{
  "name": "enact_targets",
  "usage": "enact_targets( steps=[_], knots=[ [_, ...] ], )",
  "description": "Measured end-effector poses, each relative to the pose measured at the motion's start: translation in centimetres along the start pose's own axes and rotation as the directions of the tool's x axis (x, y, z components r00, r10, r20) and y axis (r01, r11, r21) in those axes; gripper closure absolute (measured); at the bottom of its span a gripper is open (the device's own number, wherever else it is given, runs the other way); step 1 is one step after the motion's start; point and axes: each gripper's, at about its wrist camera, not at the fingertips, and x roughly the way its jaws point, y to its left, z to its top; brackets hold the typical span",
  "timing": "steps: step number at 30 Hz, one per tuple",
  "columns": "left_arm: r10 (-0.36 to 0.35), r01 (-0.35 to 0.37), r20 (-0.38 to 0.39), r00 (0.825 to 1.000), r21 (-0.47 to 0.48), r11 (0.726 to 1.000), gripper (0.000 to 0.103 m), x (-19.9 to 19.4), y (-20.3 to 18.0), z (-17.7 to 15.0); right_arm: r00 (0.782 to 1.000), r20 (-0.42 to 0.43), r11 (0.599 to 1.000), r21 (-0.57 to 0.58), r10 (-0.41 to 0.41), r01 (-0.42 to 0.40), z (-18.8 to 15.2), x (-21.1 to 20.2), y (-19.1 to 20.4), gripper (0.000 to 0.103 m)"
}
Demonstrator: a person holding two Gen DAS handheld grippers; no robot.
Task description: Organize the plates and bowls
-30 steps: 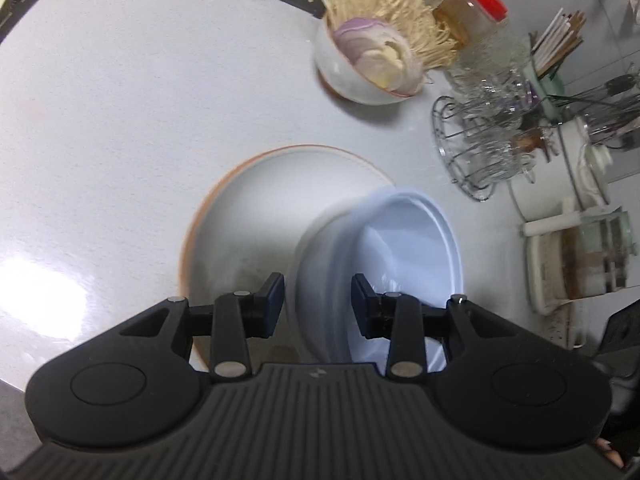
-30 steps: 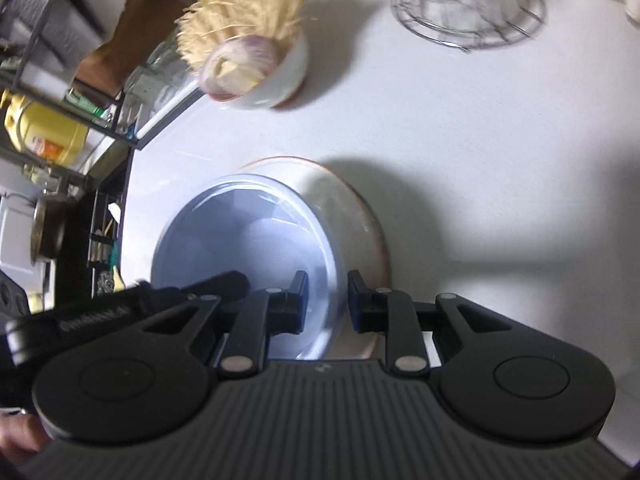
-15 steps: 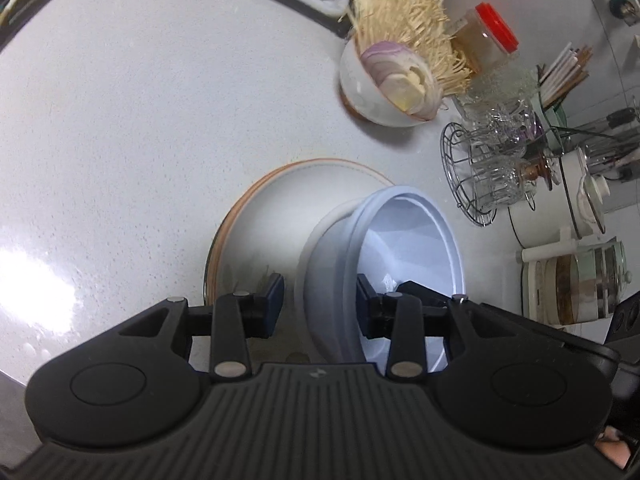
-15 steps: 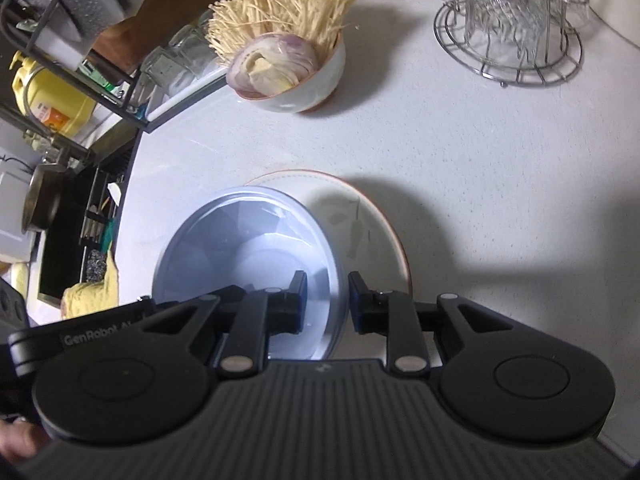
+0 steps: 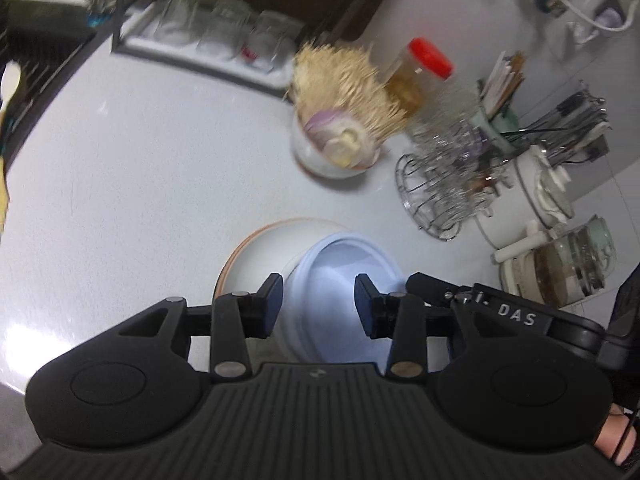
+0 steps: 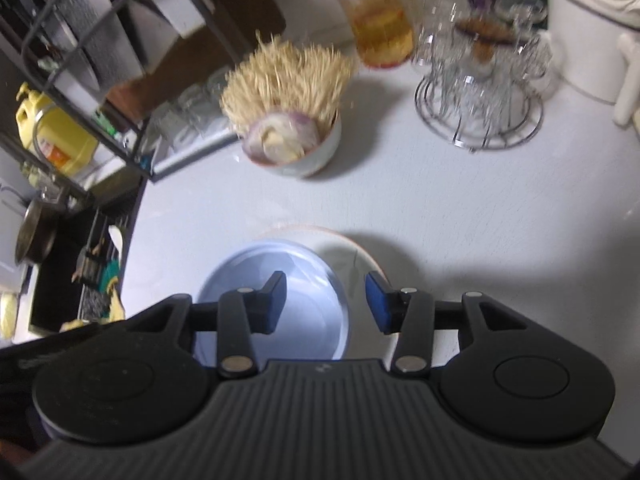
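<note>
Blue bowl (image 5: 340, 280) sits on the plate (image 5: 256, 256) on the tabletop (image 5: 140, 184). Left hand-held gripper (image 5: 319, 306) and right hand-held gripper (image 6: 326, 300) both hover above it, fingers apart, gripping nothing.

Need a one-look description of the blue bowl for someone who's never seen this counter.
Start at the white counter and find the wire glass rack near the back. Toward the camera from it lies a white plate with an orange rim, and the blue bowl sits on that plate. It is pale blue and empty, unlike the white bowl farther back, which holds onion slices and pale noodle-like strands.
</note>
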Motion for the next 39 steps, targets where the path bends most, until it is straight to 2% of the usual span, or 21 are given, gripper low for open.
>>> enact_targets(
  steps=[2,4,9,14,17,24,30,33,39],
  knots=[
    [-0.013,0.011,0.028,1.000,0.050,0.999,0.058,-1.4,-0.8,0.5,0.999,0.039,1.000,0.007,0.000,0.000,0.1,-1.1,0.4,0.056],
    [0.014,-0.020,0.057,0.998,0.103,0.994,0.058,-2.7,-1.7,0.6,0.998,0.068,1.000,0.011,0.000,0.000,0.1,-2.2,0.8,0.056],
    [0.030,-0.047,0.106,0.994,0.159,0.986,0.058,-5.9,-2.7,0.0,0.990,0.136,0.998,-0.044,0.042,-0.036,-0.4,-5.6,2.2,0.056],
    [0.027,-0.061,0.186,0.982,0.179,0.982,0.058,-9.2,-4.1,-1.6,0.972,0.214,0.992,-0.096,0.101,-0.082,-1.3,-9.6,2.5,0.056],
    [0.039,-0.074,0.219,0.975,0.154,0.985,0.058,-10.8,-5.0,-2.8,0.960,0.249,0.986,-0.134,0.125,-0.094,-2.2,-11.7,2.2,0.056],
    [0.091,-0.141,0.268,0.959,0.175,0.974,0.058,-14.6,-8.3,-7.2,0.950,0.268,0.977,-0.176,0.161,-0.116,-5.3,-15.8,0.7,0.055],
    [0.108,-0.165,0.275,0.955,0.196,0.966,0.058,-17.7,-11.0,-11.2,0.946,0.250,0.958,-0.249,0.205,-0.142,-8.0,-19.5,0.4,0.055],
    [0.129,-0.182,0.293,0.947,0.163,0.970,0.058,-18.8,-10.8,-13.2,0.943,0.260,0.951,-0.279,0.208,-0.133,-9.0,-20.6,0.1,0.055],
    [0.164,-0.205,0.275,0.947,0.131,0.970,0.058,-19.5,-10.2,-15.7,0.944,0.267,0.944,-0.313,0.193,-0.104,-11.0,-20.9,-0.5,0.055]
  ],
)
